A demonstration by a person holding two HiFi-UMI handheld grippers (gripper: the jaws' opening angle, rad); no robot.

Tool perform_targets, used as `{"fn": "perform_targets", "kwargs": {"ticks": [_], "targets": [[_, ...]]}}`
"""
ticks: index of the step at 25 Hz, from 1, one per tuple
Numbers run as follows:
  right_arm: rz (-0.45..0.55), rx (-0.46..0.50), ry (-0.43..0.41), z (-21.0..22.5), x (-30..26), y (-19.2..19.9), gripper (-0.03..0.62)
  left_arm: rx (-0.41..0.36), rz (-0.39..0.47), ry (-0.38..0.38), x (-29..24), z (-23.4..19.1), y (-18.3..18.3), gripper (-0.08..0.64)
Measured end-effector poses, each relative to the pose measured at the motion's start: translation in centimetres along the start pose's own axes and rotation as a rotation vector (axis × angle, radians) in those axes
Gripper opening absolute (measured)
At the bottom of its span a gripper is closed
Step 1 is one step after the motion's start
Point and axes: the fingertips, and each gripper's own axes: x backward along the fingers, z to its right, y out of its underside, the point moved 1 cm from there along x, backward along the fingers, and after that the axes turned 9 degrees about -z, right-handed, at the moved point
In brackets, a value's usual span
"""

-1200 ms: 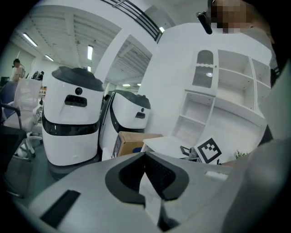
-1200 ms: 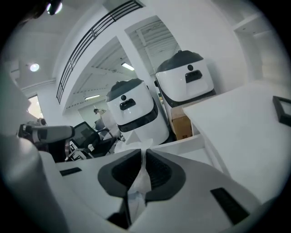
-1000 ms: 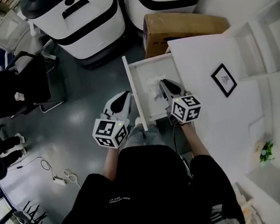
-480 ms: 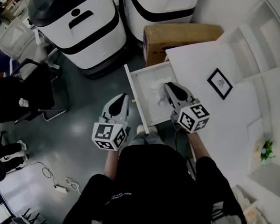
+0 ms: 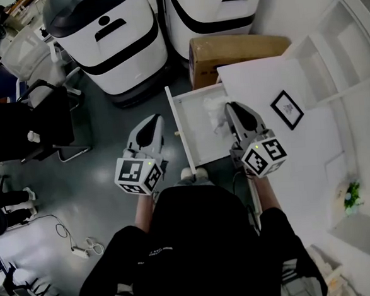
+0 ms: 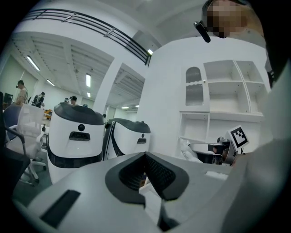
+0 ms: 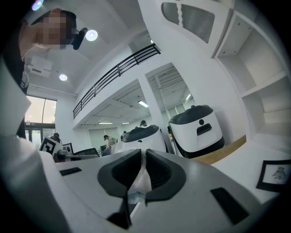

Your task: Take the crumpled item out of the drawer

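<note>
While the right gripper (image 5: 230,109) pinches the crumpled white item (image 5: 217,113) in narrow jaws over the open drawer (image 5: 185,138) | left gripper (image 5: 151,122): jaws closed together, empty, beside the drawer front, over the floor (image 5: 101,128)

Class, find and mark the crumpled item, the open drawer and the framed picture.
crumpled item (image 7: 140,181), right gripper view, its white lower fold.
drawer (image 5: 200,140), head view, bare part of its floor.
framed picture (image 5: 287,109), head view, middle of the frame.

White drawer (image 5: 200,132); white crumpled item (image 5: 217,113); brown cardboard box (image 5: 238,49); black picture frame (image 5: 287,110)
</note>
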Motion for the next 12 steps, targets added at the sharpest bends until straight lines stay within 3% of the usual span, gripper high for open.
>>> {"fn": "perform_targets", "kwargs": {"ticks": [12], "targets": [[0.074,0.058,0.027,-0.1,2.1,-2.8,0.025,-0.037,0.054,-0.026,1.3,0.3,-2.1,-0.002]]}}
